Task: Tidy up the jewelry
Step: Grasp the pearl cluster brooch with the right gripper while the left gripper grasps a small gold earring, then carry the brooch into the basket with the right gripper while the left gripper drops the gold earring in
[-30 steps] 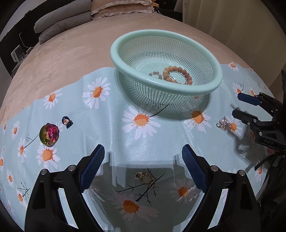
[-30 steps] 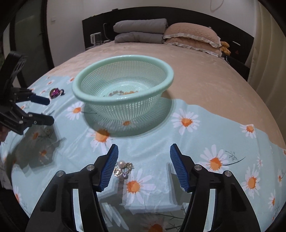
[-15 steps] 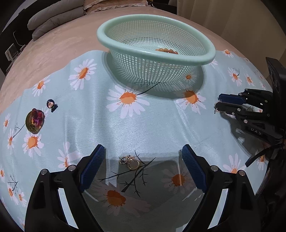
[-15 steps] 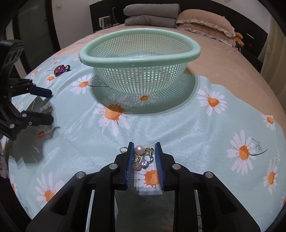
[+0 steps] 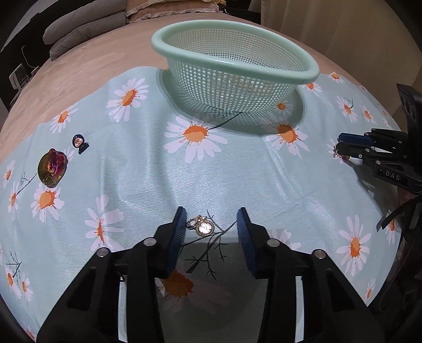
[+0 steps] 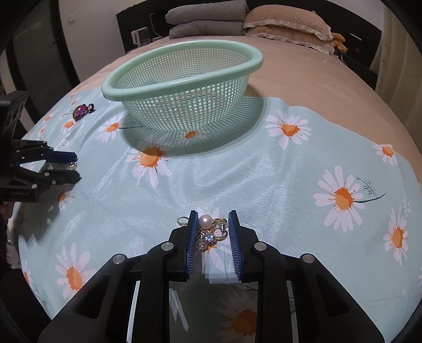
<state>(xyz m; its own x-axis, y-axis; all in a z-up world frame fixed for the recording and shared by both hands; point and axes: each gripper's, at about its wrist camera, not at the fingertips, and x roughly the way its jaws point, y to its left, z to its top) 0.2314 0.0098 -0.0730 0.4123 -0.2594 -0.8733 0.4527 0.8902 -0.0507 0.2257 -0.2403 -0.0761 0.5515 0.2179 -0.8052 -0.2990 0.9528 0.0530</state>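
A mint green mesh basket [image 5: 237,52] stands at the far middle of the daisy cloth; it also shows in the right wrist view [image 6: 182,79]. My left gripper [image 5: 211,227] is partly open, low over the cloth, with gold rings [image 5: 201,227] lying between its fingers, nearer the left one. My right gripper [image 6: 213,227] is narrowed around a pearl and crystal earring cluster [image 6: 207,232] on the cloth; the pads look close to it. An iridescent purple brooch [image 5: 51,167] and a small doll charm [image 5: 79,143] lie at the left.
The daisy cloth [image 5: 147,168] covers a beige bed, with pillows and folded grey blankets [image 6: 205,18] at the head. Each gripper shows in the other's view: the right [image 5: 340,146] and the left [image 6: 75,166]. The brooch [image 6: 80,110] lies left of the basket.
My left gripper has dropped lower and narrowed around the gold rings. My right gripper has closed in from wide open around the pearl cluster and stays low on the cloth.
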